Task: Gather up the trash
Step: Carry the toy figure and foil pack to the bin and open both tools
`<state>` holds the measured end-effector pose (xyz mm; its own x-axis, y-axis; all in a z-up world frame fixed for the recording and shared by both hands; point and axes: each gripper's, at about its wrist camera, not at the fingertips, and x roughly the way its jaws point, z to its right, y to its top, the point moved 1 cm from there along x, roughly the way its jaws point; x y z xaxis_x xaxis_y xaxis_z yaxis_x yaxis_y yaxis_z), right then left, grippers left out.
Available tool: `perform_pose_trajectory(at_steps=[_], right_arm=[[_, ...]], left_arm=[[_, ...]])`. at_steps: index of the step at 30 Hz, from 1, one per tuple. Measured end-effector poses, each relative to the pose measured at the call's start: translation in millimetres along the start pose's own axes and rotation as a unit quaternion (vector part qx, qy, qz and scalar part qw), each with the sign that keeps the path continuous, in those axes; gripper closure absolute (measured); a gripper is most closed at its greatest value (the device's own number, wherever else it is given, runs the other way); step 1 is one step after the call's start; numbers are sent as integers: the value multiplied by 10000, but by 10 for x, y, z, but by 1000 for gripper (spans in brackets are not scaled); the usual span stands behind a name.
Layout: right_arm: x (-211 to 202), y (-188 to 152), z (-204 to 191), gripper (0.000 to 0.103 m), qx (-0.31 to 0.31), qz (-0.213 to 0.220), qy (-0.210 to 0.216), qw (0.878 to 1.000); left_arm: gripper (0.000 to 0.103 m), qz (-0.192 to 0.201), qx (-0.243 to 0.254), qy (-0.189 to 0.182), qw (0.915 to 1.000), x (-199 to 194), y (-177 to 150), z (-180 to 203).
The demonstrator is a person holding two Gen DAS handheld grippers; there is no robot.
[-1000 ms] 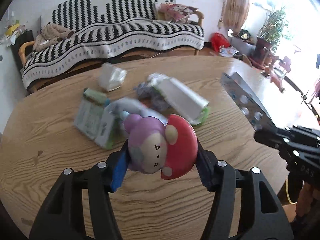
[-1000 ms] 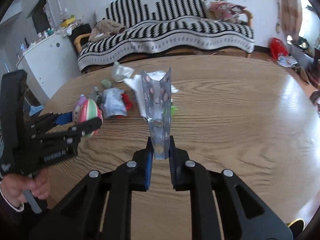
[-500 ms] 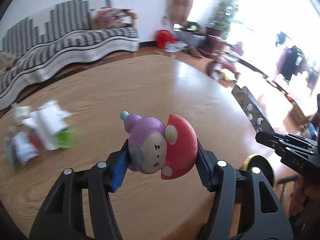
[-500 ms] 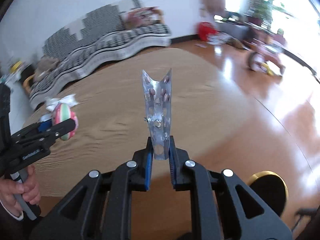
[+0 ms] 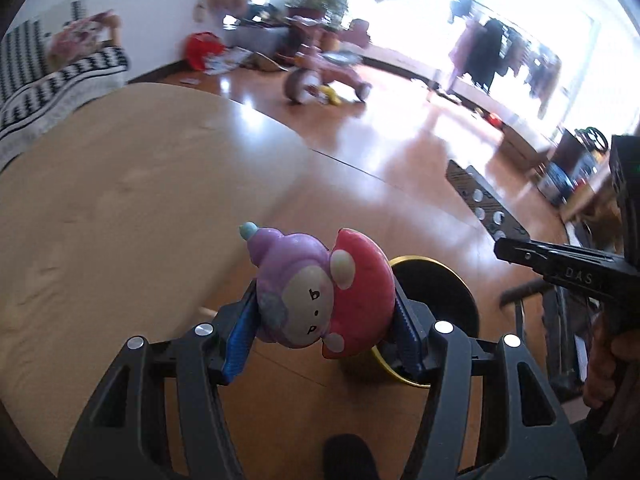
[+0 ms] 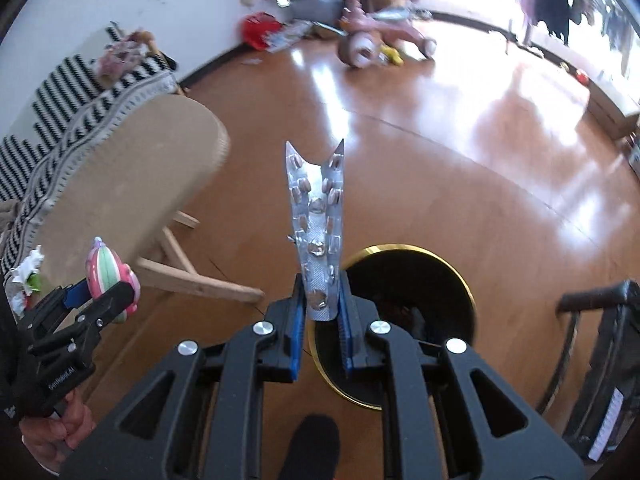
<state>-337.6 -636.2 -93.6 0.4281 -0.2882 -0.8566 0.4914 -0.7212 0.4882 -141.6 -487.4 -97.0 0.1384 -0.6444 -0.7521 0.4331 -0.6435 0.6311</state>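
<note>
Presently the left gripper has its fingers clamped on a toy figurine, and the right gripper pinches a foil blister pack between narrow fingers. The gold-rimmed bin stands on the floor, at five o'clock of the blister pack. Recommended: centre each item over the bin mouth before release, the right first, since the figurine sits at the rim's nine o'clock edge. Compared with one second ago, both views have swung from the desk to the floor and bin.
</note>
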Motion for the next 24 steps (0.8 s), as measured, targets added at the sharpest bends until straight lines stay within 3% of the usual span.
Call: perform_pose_trajectory(at_steps=[10, 21, 24], right_arm=[[418, -257, 546, 88, 445, -1044, -212, 9933], [556, -217, 656, 88, 578, -1200, -239, 9908], [537, -197, 683, 81, 632, -1150, -267, 9910]], left_arm=[[44, -498, 95, -465, 9976, 624, -91, 431], [44, -678, 221, -609, 9956, 894, -106, 685], [44, -722, 268, -618, 9951, 934, -125, 733]])
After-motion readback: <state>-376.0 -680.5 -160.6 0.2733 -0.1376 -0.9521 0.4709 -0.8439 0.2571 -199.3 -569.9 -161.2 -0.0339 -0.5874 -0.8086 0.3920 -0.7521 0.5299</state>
